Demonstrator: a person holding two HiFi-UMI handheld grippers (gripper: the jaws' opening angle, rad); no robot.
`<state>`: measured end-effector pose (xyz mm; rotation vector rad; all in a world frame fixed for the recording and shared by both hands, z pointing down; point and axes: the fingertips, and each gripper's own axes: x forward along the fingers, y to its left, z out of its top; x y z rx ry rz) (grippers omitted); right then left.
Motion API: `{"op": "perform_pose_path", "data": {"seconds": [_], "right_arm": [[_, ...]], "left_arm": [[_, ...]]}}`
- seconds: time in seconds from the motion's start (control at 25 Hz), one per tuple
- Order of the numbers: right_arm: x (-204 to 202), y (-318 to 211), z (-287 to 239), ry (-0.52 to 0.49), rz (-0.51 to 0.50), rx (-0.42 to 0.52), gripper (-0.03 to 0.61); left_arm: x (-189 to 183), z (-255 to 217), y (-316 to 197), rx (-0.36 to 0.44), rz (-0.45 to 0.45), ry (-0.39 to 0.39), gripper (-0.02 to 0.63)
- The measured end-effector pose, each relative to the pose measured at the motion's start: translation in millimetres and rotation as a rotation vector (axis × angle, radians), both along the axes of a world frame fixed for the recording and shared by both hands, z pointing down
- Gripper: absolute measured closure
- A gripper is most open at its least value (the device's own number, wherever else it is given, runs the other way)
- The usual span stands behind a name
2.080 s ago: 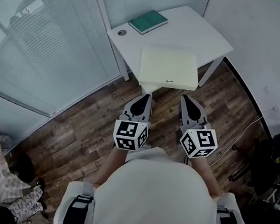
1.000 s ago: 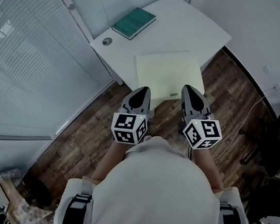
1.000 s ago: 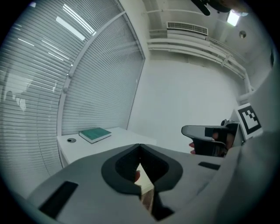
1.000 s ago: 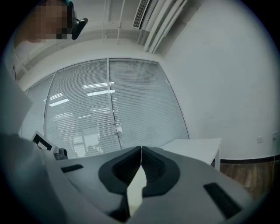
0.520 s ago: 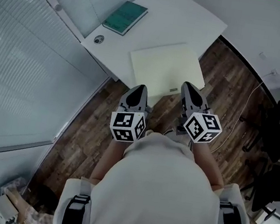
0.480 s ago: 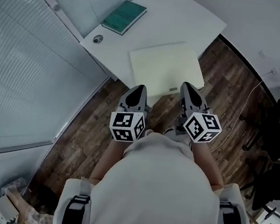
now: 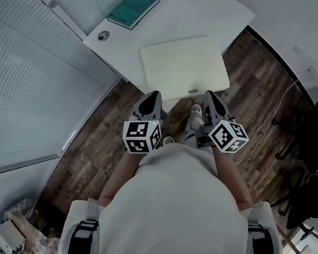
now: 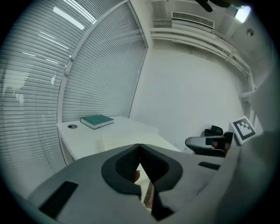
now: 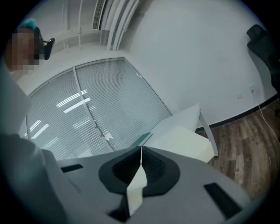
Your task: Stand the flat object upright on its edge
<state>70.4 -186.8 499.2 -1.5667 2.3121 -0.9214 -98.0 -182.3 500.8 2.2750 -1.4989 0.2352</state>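
- Head view: the flat slab (image 7: pixel 182 68) lies face down on the white table (image 7: pixel 223 15), in the upper middle of the frame, above both grippers. Its long axis runs across the frame, rising a little to the right, so a long edge is turned toward the tools. The right gripper (image 7: pixel 209 96) is judged the nearer one: its tip is just beside the slab's lower right corner. The left gripper (image 7: pixel 149 95) is near the lower left corner, a little more apart. A green book (image 7: pixel 133 8) lies well apart, at the upper left of the table.
- Head view, appearance: the slab is pale cream, rectangular and plain, with a small dark label at its lower edge. It is seen to hang over the table's edge.
- Left gripper view: the jaws of the left gripper (image 8: pixel 139 148) are pressed together and nothing is held. The slab (image 8: pixel 131 141) is seen just above them in the middle of the frame, and the book (image 8: pixel 97 121) further left.
- Right gripper view: the jaws of the right gripper (image 9: pixel 141 153) are also clenched on nothing. The slab (image 9: pixel 186 140) lies to the right of the tips and shows a thick, soft-looking side, perhaps foam. It is judged that the jaws must be opened before an edge can be lifted.
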Motion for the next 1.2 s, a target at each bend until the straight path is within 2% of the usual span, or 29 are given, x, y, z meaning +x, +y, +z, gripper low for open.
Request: {"op": "perform_pose_path", "data": {"seconds": [0.36,0.56,0.68,0.8,0.84,0.96,1.08,1.2], "right_arm": [[13,0,59,-0.225,0.033,-0.159,0.557],[14,-1,79,-0.383,0.043,-0.226,0.547],[14,-5,86,-0.472,0.041,-0.232,0.419],[15,-10,94,-0.581,0.047,-0.249,0.245],[16,-11,98,-0.616,0.054,-0.260,0.211],[19,-14,109,-0.678,0.069,-0.292,0.174],[19,-20,114,-0.665,0.060,-0.289,0.163],[20,-27,123,-0.709,0.092,-0.313,0.150]], "left_arm": [[11,11,3,-0.037,-0.002,0.002,0.597],[12,15,1,-0.056,-0.015,0.002,0.597],[12,17,1,-0.060,-0.020,0.000,0.597],[11,18,-1,-0.063,-0.024,-0.002,0.597],[11,19,-1,-0.065,-0.027,-0.002,0.597],[10,18,-2,-0.066,-0.038,-0.001,0.597],[9,19,-3,-0.067,-0.046,-0.005,0.597],[6,19,-4,-0.068,-0.055,-0.009,0.597]]}}
